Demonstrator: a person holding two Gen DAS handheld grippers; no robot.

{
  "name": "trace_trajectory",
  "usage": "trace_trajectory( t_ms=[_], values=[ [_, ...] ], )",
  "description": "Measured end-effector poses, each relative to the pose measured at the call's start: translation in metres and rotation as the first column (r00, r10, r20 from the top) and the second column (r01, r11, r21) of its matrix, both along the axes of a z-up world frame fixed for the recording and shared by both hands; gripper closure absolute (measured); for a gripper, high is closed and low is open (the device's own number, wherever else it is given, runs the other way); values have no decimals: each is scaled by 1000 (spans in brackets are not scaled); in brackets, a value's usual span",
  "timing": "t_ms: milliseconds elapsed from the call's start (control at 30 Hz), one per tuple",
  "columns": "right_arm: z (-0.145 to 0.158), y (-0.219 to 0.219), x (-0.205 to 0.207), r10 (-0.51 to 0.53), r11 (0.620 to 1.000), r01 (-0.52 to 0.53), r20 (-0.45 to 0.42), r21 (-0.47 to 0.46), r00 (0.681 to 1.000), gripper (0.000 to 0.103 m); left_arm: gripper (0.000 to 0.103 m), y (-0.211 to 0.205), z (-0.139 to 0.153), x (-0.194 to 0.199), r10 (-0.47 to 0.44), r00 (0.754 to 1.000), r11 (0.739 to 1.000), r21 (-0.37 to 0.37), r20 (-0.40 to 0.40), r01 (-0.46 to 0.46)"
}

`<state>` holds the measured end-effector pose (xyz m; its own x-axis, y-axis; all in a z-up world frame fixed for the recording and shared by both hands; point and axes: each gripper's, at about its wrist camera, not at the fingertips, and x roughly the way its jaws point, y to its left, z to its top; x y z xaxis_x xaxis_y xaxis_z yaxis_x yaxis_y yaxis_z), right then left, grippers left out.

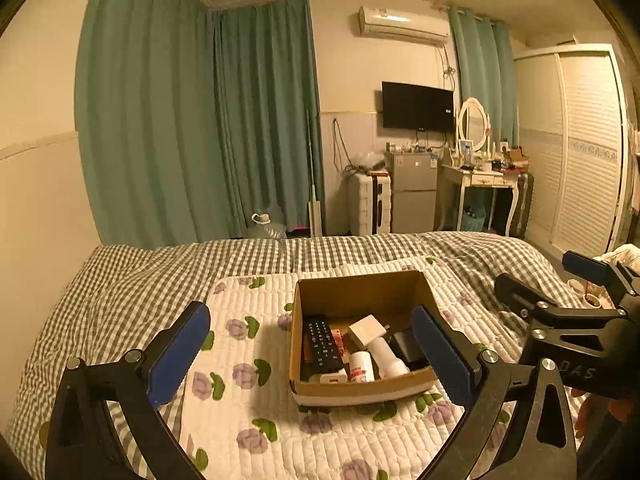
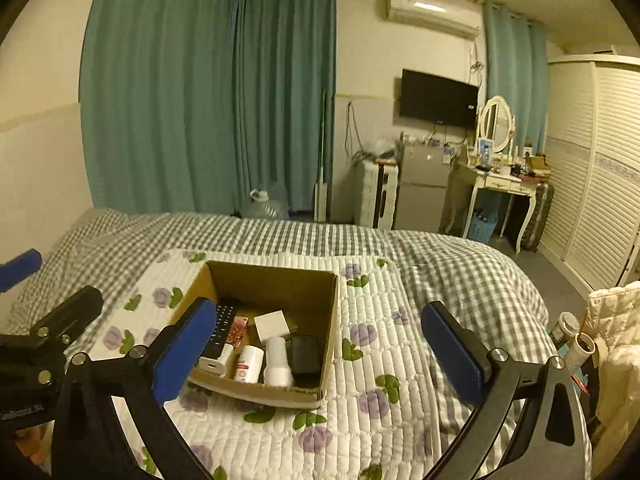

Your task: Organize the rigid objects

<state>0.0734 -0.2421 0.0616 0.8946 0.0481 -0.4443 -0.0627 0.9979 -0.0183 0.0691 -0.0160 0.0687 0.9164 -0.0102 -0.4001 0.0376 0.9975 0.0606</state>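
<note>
A white quilted mat with purple flowers (image 1: 248,360) lies over a grey-and-white checked bedspread (image 1: 132,280); on the mat sits an open brown cardboard box (image 1: 360,390) holding a black remote control (image 1: 322,340), a white charger block (image 1: 366,330) and small white bottles (image 1: 362,366). Both the left gripper (image 1: 316,354) and the right gripper (image 2: 320,352) hover spread wide and empty before the box. Teal curtains (image 1: 192,112), a wall-mounted black television (image 1: 418,105) and a white dressing table (image 1: 480,178) stand beyond.

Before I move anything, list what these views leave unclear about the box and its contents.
- Box floor nearest me: hidden by its front wall, both views.
- Remote: lower end covered by the white charger in the left view; part behind the right gripper's blue pad in the right view.
- Black item: partly behind the left gripper's pad in the left view.
- Bottle label: too small to read.
</note>
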Motion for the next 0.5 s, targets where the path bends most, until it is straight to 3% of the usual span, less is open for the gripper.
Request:
trace_trajectory(
  t_ms=[233,500],
  values=[
    [-15,2,-47,-15,1000,14,59,18,998,0,0,5,-21,-34,18,999,1000,-1,31,-18],
    [-42,3,-48,-34,999,33,39,16,999,0,0,12,-46,-34,38,999,999,-24,-4,-38]
  ],
)
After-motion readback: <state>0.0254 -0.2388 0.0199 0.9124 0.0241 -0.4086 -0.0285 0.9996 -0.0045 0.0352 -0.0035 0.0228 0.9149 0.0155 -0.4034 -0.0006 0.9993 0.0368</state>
